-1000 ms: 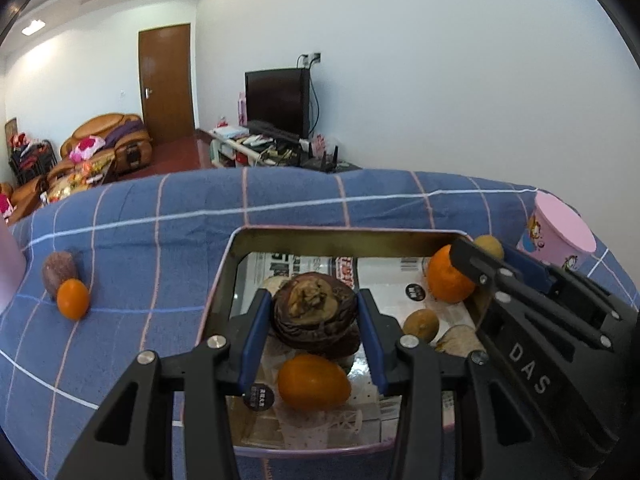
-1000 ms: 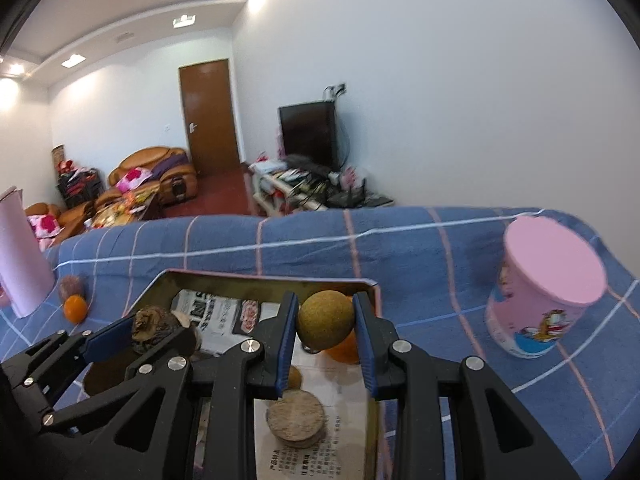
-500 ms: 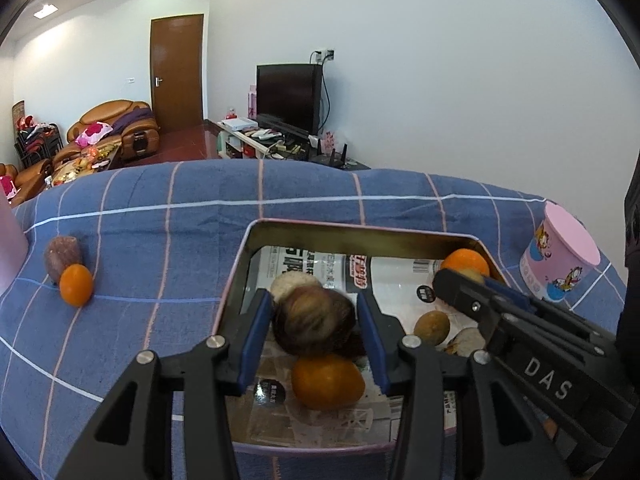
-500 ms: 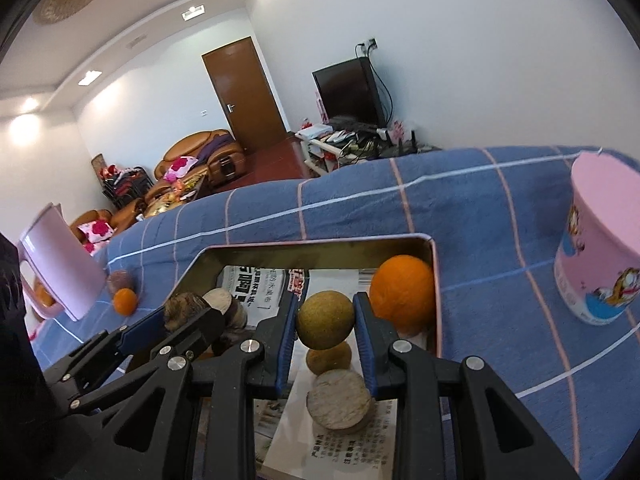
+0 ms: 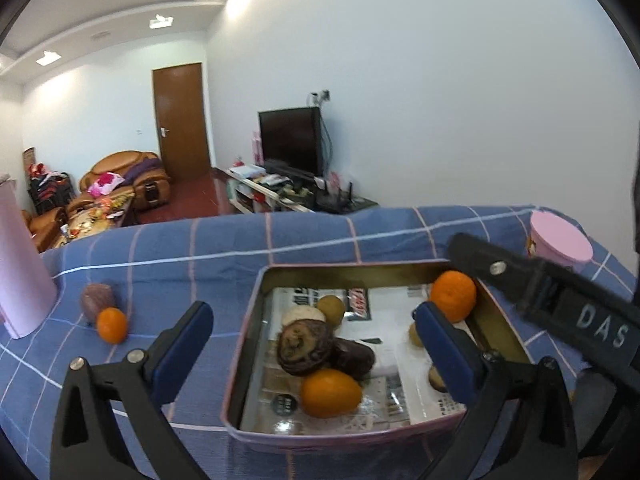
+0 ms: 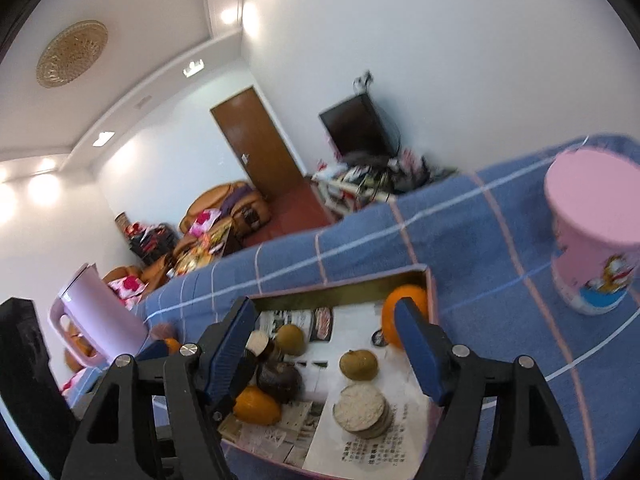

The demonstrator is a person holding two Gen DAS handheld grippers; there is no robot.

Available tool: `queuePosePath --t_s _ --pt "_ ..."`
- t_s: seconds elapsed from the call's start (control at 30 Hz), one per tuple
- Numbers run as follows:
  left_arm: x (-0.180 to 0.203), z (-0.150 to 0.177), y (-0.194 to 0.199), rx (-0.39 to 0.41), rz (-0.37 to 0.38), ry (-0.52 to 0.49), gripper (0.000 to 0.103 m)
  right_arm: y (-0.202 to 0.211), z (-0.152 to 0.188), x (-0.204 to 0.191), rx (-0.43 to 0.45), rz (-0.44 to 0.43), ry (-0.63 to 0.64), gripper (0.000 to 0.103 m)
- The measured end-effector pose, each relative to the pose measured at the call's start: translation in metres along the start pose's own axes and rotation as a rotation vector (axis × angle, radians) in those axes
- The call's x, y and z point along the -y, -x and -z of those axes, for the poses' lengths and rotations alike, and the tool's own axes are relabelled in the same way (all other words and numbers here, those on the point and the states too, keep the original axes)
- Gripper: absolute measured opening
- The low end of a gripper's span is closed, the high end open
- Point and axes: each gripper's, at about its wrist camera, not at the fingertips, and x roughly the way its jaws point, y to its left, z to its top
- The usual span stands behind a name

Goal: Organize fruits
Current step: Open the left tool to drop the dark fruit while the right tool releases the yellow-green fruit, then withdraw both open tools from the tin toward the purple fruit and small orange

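A metal tray lined with newspaper sits on the blue checked cloth and holds several fruits: a dark wrinkled fruit, an orange in front of it, another orange at the far right corner and a small brown-green fruit. My left gripper is open and empty above the tray's near side. My right gripper is open and empty above the tray. A small orange and a purple-brown fruit lie on the cloth left of the tray.
A pink jug stands at the far left of the cloth. A pink cartoon cup stands right of the tray. The right gripper's black body crosses the tray's right side. Beyond the table are a sofa, door and television.
Both grippers have opened and pulled up. The dark wrinkled fruit left the left gripper and the brown-green fruit left the right one; both now lie in the tray.
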Motion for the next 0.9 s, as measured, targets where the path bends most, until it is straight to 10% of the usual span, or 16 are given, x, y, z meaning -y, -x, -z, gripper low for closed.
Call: queuePosePath --t_s 0.33,0.9 --pt "-0.044 0.001 0.01 0.08 -0.186 0.061 0.103 0.044 0.004 -0.023 0.332 0.246 0.173 0.085" --pt "-0.053 0.013 0.023 0.103 -0.185 0.051 0.103 0.045 0.014 -0.031 0.286 0.32 0.197 0.085"
